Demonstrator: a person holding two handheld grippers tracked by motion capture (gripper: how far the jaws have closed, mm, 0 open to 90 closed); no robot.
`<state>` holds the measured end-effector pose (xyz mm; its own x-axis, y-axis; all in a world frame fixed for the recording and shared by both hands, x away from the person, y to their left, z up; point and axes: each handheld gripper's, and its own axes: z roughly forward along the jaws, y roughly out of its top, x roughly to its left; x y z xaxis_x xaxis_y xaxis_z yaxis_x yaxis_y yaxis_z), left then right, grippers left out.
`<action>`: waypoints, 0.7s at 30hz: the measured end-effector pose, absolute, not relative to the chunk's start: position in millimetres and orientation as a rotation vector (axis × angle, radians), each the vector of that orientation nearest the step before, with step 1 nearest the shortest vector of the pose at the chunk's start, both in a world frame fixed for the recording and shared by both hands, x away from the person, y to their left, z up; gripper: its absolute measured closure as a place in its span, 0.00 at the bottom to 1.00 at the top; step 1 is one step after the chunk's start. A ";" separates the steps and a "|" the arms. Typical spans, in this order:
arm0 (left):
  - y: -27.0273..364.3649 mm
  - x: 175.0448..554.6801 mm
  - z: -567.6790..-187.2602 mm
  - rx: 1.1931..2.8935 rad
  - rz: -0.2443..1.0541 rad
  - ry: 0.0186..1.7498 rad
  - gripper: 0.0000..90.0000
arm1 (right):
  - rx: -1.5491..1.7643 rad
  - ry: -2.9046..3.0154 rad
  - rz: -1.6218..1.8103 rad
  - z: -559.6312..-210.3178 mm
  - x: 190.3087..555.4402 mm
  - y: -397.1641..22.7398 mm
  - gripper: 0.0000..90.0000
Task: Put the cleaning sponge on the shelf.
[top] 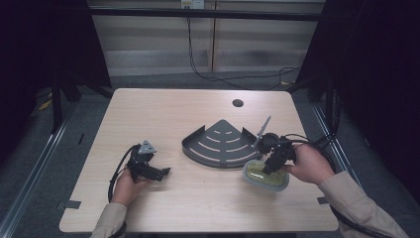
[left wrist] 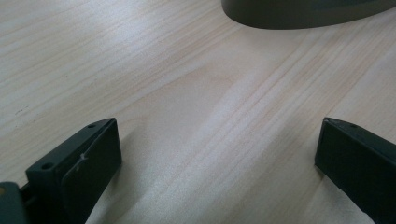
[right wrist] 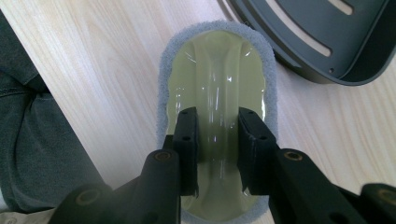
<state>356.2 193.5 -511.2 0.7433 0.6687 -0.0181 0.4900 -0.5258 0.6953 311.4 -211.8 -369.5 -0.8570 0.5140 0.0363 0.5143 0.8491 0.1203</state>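
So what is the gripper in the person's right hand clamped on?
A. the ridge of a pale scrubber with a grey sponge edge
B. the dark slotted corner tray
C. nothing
A: the right gripper pinches the scrubber by its raised ridge, beside the tray.

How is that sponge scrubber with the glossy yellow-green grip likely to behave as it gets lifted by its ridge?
The sponge scrubber probably lifts easily: its grey foam rim looks light. The glossy plastic ridge may be slippery, though the right gripper has its jaws shut on both sides of it. The foam edge will likely flex if pushed against the rack.
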 end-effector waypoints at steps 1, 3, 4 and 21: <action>193.5 356.2 -511.2 2.235 0.327 0.867 0.00 | -0.839 -3.018 -0.198 -369.5 311.4 -211.8 0.80; 193.1 356.0 -511.4 2.229 0.326 0.871 0.00 | -0.832 -3.025 -0.197 -365.8 313.8 -211.9 0.80; 193.1 356.0 -511.4 2.229 0.327 0.871 0.00 | -0.848 -3.023 -0.193 -361.5 315.3 -211.6 0.80; 193.1 356.0 -511.4 2.230 0.326 0.871 0.00 | -0.890 -3.034 -0.214 -341.1 331.1 -210.8 0.80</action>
